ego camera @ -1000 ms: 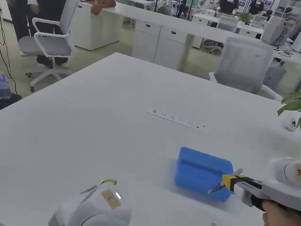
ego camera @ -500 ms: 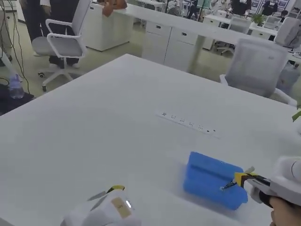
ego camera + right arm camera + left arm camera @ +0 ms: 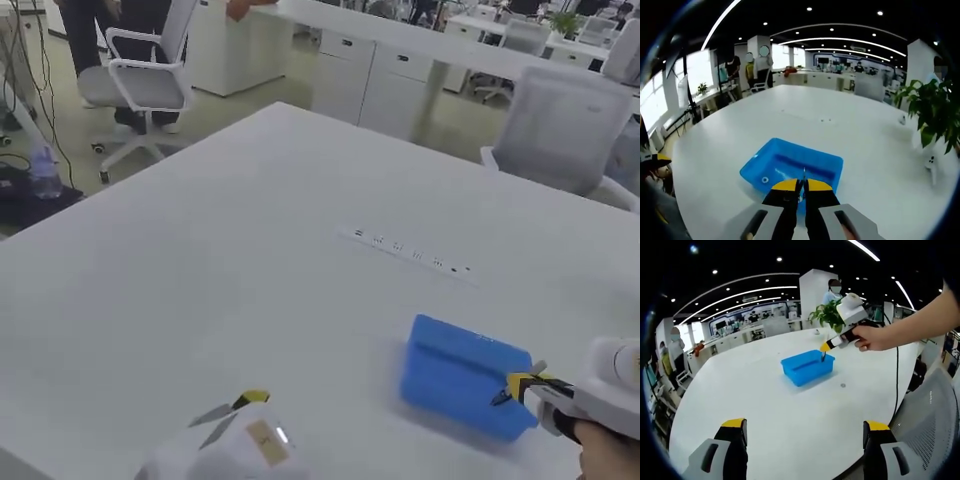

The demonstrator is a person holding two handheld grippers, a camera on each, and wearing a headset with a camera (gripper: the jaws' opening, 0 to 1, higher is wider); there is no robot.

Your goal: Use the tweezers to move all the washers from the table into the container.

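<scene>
In the head view, the blue container (image 3: 465, 372) sat on the white surface (image 3: 250, 260). The right tool (image 3: 527, 386) held the tweezers (image 3: 502, 397) over its near edge, and the left tool (image 3: 208, 425) hovered low. In the left gripper view, the left tool gaped wide and empty, and a loose washer (image 3: 842, 385) lay on the surface just beside the container. In the right gripper view, the right tool was clamped on the tweezers above the container, where another washer (image 3: 765, 179) lay.
</scene>
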